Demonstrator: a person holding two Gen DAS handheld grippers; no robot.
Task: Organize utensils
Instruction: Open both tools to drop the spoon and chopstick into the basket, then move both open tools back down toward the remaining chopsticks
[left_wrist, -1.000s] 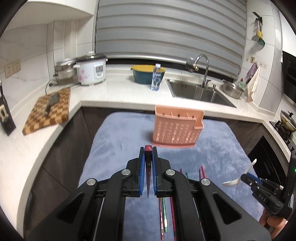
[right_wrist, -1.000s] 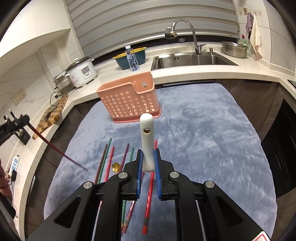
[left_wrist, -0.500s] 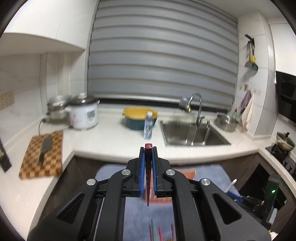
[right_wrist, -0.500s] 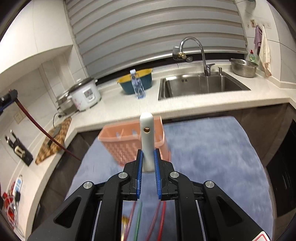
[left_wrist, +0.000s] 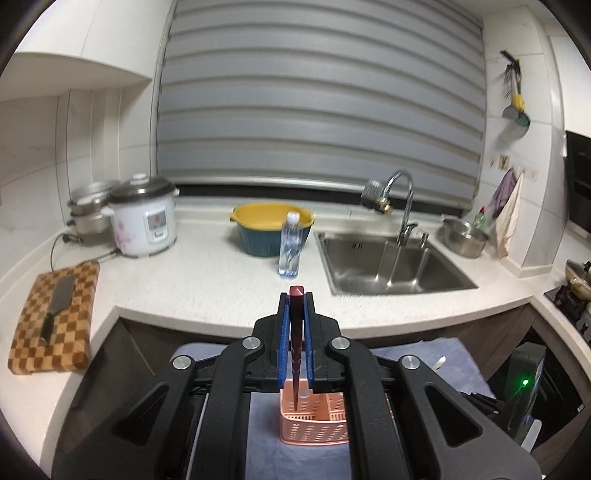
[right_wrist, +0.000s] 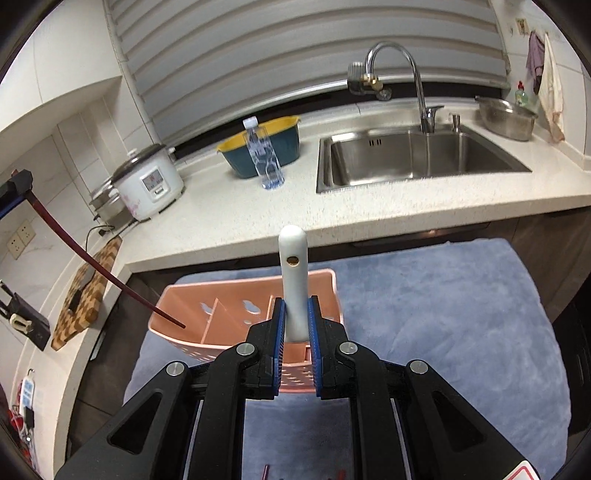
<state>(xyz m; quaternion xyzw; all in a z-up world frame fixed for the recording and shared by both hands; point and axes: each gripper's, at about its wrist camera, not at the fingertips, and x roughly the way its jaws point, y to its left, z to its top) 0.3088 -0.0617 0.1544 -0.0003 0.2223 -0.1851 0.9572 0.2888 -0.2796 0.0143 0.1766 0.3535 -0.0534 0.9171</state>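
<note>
Since the earlier frames both grippers have travelled from over the loose chopsticks to the pink basket (right_wrist: 236, 317), which sat well ahead then and is now right under the fingertips. L gripper (left_wrist: 295, 325) is clamped on 1 dark red chopstick (left_wrist: 295, 354), tip hanging just above the basket in the L wrist view. R gripper (right_wrist: 295, 325) is clamped on 1 white spoon handle (right_wrist: 293, 280), standing upright betw. the blue pads, directly in front of the basket's right end. Only the R wrist view shows the basket's inside: a divider wall, w/ the chopstick's tip poking into the left compartment, and the chopstick's full slanted length up to the L gripper at frame edge. Only the L wrist view shows the R gripper's body w/ a green light, right of the basket, plus a pan on a stove further right. Both views: 1 rice cooker (left_wrist: 142, 218), 1 water bottle (right_wrist: 264, 155), 1 yellow-and-teal bowl (left_wrist: 269, 229), 1 sink (right_wrist: 417, 155), all on the counter beyond the basket; the basket stands on a blue-grey cloth (right_wrist: 443, 314). 2 chopstick ends peek out at the R view's bottom edge, nearer than the basket.
</note>
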